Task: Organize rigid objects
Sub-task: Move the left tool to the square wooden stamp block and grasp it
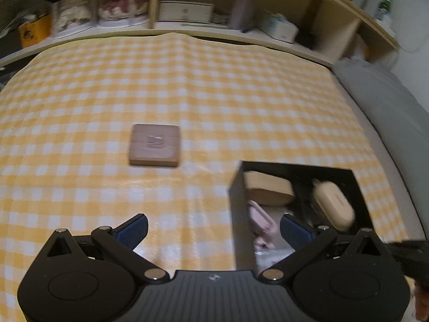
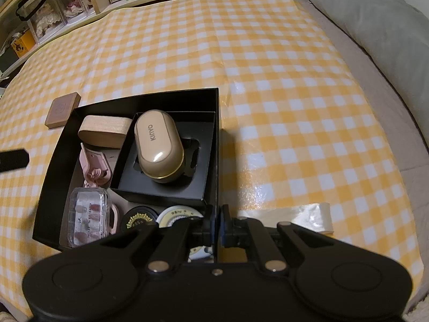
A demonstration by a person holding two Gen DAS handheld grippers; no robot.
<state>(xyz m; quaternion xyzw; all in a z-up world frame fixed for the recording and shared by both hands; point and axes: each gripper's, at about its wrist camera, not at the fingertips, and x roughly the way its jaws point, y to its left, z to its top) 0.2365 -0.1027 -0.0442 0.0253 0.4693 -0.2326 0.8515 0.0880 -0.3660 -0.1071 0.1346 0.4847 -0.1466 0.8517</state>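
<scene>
A square wooden block (image 1: 154,145) lies on the yellow checked cloth, ahead of my open, empty left gripper (image 1: 211,232); it also shows in the right wrist view (image 2: 63,110). A black box (image 2: 217,123) holds a beige oval case (image 2: 158,149), a wooden block (image 2: 104,131), a pink item (image 2: 93,169), a clear nail case (image 2: 88,216) and round tins (image 2: 139,218). My right gripper (image 2: 217,226) is shut on the box's right wall at its near corner. The box also shows in the left wrist view (image 1: 238,204).
Shelves (image 1: 187,8) with containers and drawers run along the far edge. A grey pillow (image 2: 375,21) lies to the right. A strip of tape (image 2: 313,214) sits on the cloth right of the box.
</scene>
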